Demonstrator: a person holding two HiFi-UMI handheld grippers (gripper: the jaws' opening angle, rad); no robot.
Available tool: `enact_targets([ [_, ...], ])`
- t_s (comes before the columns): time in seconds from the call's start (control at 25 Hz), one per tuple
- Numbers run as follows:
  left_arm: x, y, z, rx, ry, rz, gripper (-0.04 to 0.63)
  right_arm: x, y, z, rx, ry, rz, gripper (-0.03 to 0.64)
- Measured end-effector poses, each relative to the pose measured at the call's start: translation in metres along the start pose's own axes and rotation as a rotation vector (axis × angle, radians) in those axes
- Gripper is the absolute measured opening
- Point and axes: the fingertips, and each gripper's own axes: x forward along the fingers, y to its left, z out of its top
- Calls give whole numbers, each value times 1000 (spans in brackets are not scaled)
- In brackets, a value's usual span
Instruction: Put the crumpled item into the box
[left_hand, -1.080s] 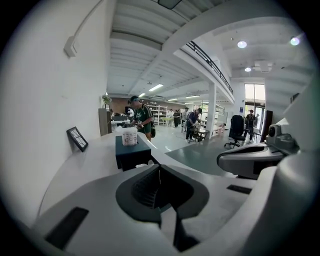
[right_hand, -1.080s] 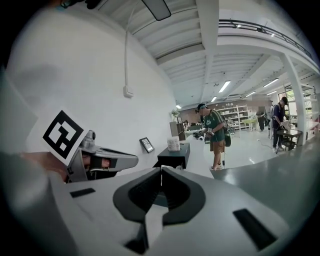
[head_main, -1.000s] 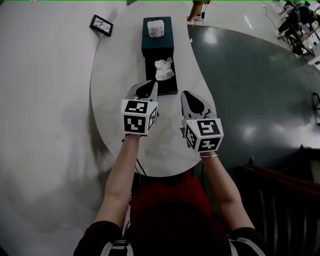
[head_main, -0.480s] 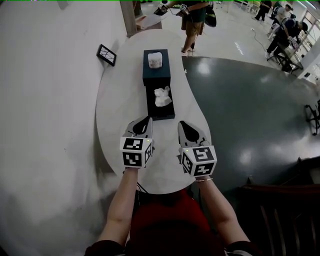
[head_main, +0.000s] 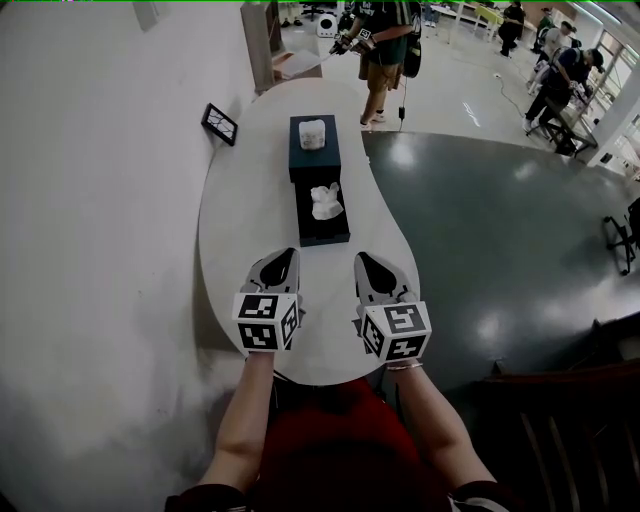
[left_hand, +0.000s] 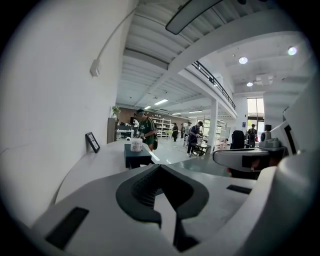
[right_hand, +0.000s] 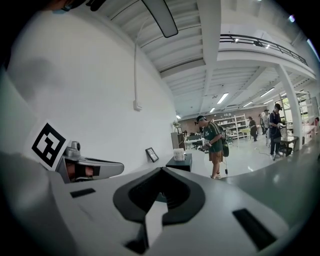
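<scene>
A crumpled white paper (head_main: 326, 201) lies in a shallow dark tray (head_main: 307, 233) on the white table (head_main: 232, 215). Just beyond the tray stands a dark box (head_main: 314, 162) with a white tissue tuft (head_main: 312, 133) on top. In the left gripper view only the box (left_hand: 137, 156) and tuft (left_hand: 136, 145) show. My left gripper (head_main: 280, 268) and right gripper (head_main: 371, 271) hover side by side near the table's front edge, well short of the tray. Both are shut and hold nothing. The left gripper (left_hand: 160, 167) and right gripper (right_hand: 161, 170) each show jaws meeting at the tips.
A small framed picture (head_main: 220, 124) leans against the wall at the table's far left. A person (head_main: 385, 40) stands past the far end of the table, with others farther back. Dark glossy floor (head_main: 500, 230) lies to the right.
Both grippers have drawn back toward the near edge of the table, away from the tray. They stay shut and empty. The crumpled paper has not moved.
</scene>
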Motion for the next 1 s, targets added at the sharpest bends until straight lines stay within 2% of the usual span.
enact_targets([
  [0.44,-30,-17,3,-18,-48,-7,24,-25,13,11,2,-46,11,15],
  [1.0,-62,-16,2,-30,-84,-5,23,-48,32,8,2,-98,4,15],
])
